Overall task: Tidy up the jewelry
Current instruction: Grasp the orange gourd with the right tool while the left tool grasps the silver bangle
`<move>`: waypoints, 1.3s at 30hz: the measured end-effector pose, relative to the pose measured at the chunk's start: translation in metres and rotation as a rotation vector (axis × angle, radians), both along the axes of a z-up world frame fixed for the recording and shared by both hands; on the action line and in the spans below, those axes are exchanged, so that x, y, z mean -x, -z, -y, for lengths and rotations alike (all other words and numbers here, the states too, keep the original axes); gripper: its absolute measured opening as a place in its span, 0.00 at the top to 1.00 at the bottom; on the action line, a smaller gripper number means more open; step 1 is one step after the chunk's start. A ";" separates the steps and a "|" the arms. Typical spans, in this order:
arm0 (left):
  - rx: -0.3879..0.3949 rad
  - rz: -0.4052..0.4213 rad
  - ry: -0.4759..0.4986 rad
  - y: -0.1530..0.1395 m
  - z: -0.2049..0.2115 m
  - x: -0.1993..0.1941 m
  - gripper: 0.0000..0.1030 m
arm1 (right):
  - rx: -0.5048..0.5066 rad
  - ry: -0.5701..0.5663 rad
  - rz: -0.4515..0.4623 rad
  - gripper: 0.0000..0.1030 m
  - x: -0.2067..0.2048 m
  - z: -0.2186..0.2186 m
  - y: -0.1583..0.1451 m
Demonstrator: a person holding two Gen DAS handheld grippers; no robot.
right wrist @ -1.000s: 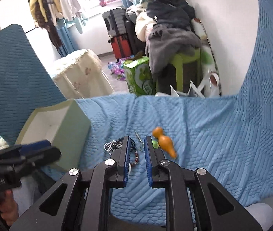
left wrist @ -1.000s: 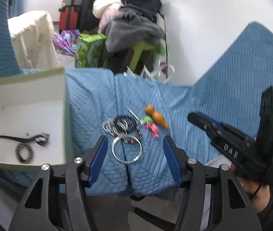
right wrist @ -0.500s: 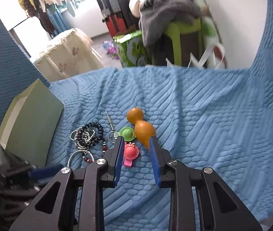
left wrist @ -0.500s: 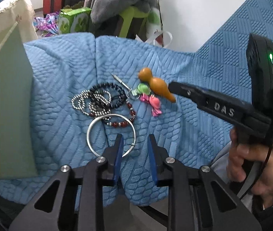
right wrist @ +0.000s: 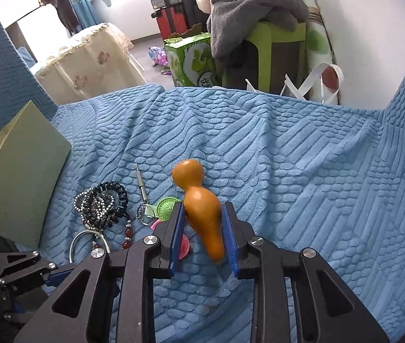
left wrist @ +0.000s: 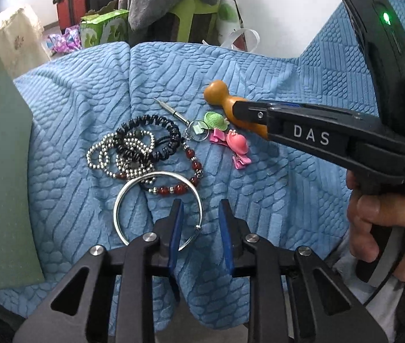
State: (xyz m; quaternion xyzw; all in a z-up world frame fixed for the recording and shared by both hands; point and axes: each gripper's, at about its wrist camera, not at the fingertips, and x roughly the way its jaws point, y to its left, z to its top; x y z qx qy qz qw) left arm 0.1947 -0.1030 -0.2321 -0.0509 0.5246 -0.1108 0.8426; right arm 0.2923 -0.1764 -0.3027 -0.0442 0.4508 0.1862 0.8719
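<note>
Left wrist view: right tongs [left wrist: 238, 108] read "DAS", straddling orange gourd [left wrist: 219, 97].

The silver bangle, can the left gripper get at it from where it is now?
Probably yes. The silver bangle lies flat on the blue cover, its near rim between the left gripper pads; nothing covers that side. Only the red bead bracelet overlaps its far edge.

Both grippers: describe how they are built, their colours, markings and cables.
The left gripper and the right gripper share one build: black frames with triangular cut-outs, silver screw heads, blue pads lining the jaws. The right gripper's side reads "DAS" in white, a green light glows above, and a black cable loops past the hand.
</note>
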 end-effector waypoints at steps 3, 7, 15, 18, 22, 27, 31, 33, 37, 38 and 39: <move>-0.051 0.014 0.011 0.000 0.005 -0.001 0.77 | -0.015 0.000 -0.012 0.75 -0.004 0.000 0.001; -0.121 0.037 0.030 0.002 0.013 -0.001 0.80 | -0.030 0.003 -0.026 0.75 -0.007 0.001 0.001; -0.165 0.051 0.045 0.003 0.017 -0.004 0.97 | -0.037 0.004 -0.063 0.74 -0.010 0.001 0.007; -0.123 0.055 0.029 -0.003 0.010 -0.004 0.97 | -0.032 0.001 -0.071 0.74 -0.011 -0.001 0.010; -0.062 0.061 0.001 -0.014 -0.001 -0.002 0.98 | -0.045 0.013 -0.076 0.74 -0.010 0.000 0.010; 0.006 0.058 -0.027 -0.024 -0.011 0.001 0.98 | -0.062 0.026 -0.048 0.75 -0.002 0.003 -0.005; 0.028 0.073 -0.035 -0.034 -0.015 0.006 0.98 | -0.056 0.062 -0.016 0.75 0.011 0.005 -0.017; 0.046 0.076 -0.039 -0.039 -0.019 0.008 0.98 | -0.064 0.091 -0.016 0.75 0.021 0.008 -0.022; 0.084 0.090 -0.048 -0.053 -0.027 0.014 0.98 | -0.076 0.133 0.000 0.75 0.047 0.010 -0.040; 0.090 0.096 -0.048 -0.056 -0.028 0.015 0.98 | -0.078 0.138 0.000 0.74 0.050 0.009 -0.042; 0.095 0.100 -0.049 -0.060 -0.029 0.017 0.98 | -0.086 0.143 -0.002 0.74 0.059 0.008 -0.046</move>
